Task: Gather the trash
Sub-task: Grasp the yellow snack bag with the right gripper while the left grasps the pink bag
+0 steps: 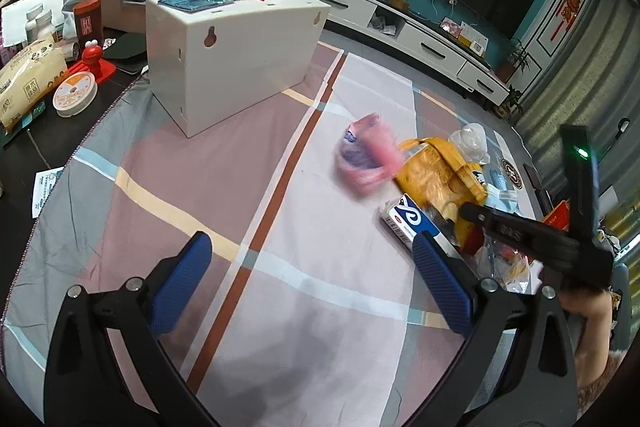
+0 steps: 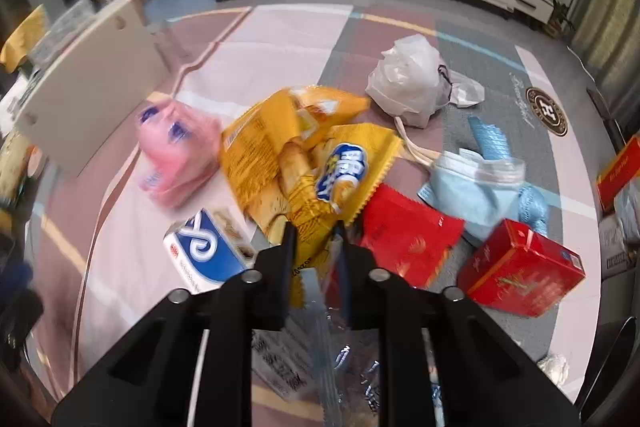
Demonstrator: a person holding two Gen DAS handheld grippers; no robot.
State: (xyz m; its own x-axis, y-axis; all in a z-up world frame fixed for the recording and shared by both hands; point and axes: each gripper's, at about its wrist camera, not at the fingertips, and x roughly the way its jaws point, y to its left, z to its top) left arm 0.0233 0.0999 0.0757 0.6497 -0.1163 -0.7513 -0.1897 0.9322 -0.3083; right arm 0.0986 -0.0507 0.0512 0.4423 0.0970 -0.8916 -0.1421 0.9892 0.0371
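Trash lies heaped toward the right edge of the patterned tablecloth [image 1: 168, 187]. The right gripper [image 2: 314, 227] is pinched narrow on the yellow snack bag [image 2: 288, 155], beside the pink wrapper [image 2: 176, 155], blue-and-white box [image 2: 204, 247], red packets [image 2: 404, 239] and face mask [image 2: 468, 187]. The left gripper [image 1: 312, 267] hangs spread wide, holding nothing, near the white box [image 1: 236, 55].
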